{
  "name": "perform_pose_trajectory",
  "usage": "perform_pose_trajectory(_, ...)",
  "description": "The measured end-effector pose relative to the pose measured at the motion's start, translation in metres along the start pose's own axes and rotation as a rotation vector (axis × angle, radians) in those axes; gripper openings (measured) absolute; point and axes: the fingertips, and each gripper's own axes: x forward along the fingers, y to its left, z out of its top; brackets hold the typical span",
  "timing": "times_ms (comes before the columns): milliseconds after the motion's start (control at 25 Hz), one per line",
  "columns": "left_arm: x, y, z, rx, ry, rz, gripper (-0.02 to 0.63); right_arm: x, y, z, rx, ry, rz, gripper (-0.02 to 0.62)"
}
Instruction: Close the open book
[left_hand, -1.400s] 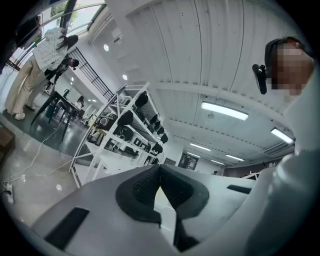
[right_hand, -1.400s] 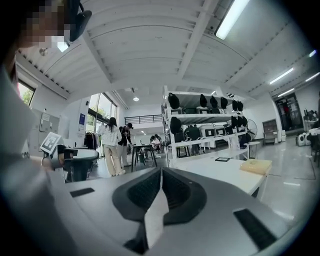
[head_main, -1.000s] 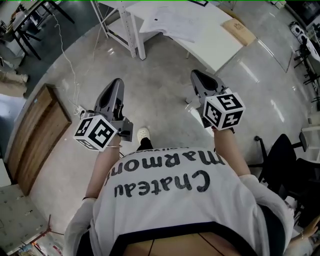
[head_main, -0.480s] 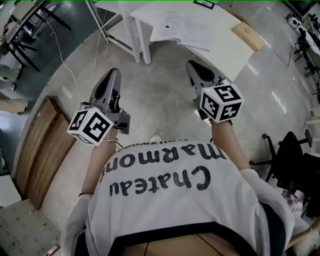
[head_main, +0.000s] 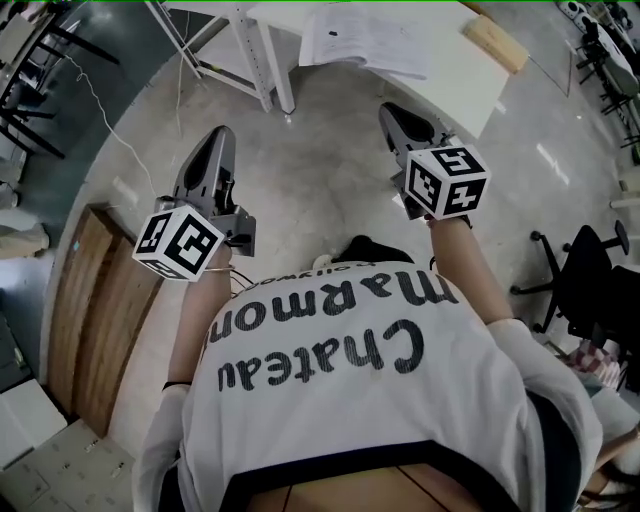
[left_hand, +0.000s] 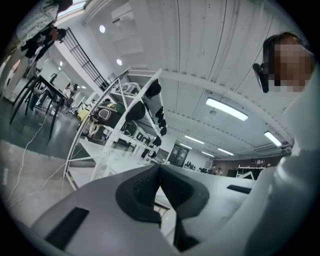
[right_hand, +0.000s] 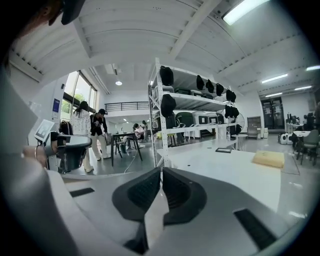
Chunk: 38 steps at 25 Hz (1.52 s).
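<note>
The open book (head_main: 365, 40), white pages up, lies on the white table (head_main: 450, 85) at the top of the head view. Both grippers are held out over the grey floor, short of the table. My left gripper (head_main: 215, 140) is shut with nothing in it, and the left gripper view shows its dark pads (left_hand: 145, 182) meeting at the tip. Nearer the table's front edge, my right gripper (head_main: 392, 112) is shut and empty too. In the right gripper view the tabletop (right_hand: 215, 167) stretches ahead of the closed right gripper (right_hand: 161, 171). The book does not show there.
A tan flat block (head_main: 495, 42) lies on the table to the right of the book. White table legs (head_main: 265, 60) stand left of it. A wooden panel (head_main: 100, 320) lies on the floor at left, an office chair (head_main: 585, 270) at right. A shelving rack (right_hand: 190, 105) stands behind the table.
The person has walked forward: the table and book have come closer to both grippers. Both grippers stay shut and empty.
</note>
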Motion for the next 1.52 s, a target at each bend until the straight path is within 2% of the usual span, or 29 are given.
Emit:
perform_pose_trajectory(200, 0.006, 0.029, -0.007, 0.087, 0.082, -0.001, 0.023, 0.007, -0.016, -0.003, -0.073, 0.061, -0.064, 0.032)
perform_pose_trajectory(520, 0.009, 0.035, -0.004, 0.075, 0.063, -0.038, 0.023, 0.032, -0.025, 0.019, -0.119, 0.025, -0.095, 0.032)
perform_pose_trajectory(680, 0.018, 0.032, 0.002, 0.115, 0.073, -0.069, 0.023, 0.040, -0.024, 0.033, -0.079, 0.015, -0.078, 0.032)
perform_pose_trajectory(880, 0.016, 0.032, 0.014, 0.096, 0.027, -0.056, 0.023, 0.044, -0.027, 0.039, -0.081, 0.004, -0.088, 0.032)
perform_pose_trajectory(1000, 0.015, 0.036, 0.017, 0.071, -0.002, -0.037, 0.023, 0.050, -0.031, 0.039, -0.043, -0.016, -0.093, 0.032)
perform_pose_trajectory(1160, 0.021, 0.030, 0.009, 0.064, 0.000, -0.038, 0.023, 0.055, -0.035, 0.024, 0.020, -0.001, -0.081, 0.032)
perform_pose_trajectory(1520, 0.051, 0.038, -0.015, 0.050, 0.060, -0.040, 0.023, 0.096, -0.046, -0.009, 0.094, 0.079, -0.036, 0.032)
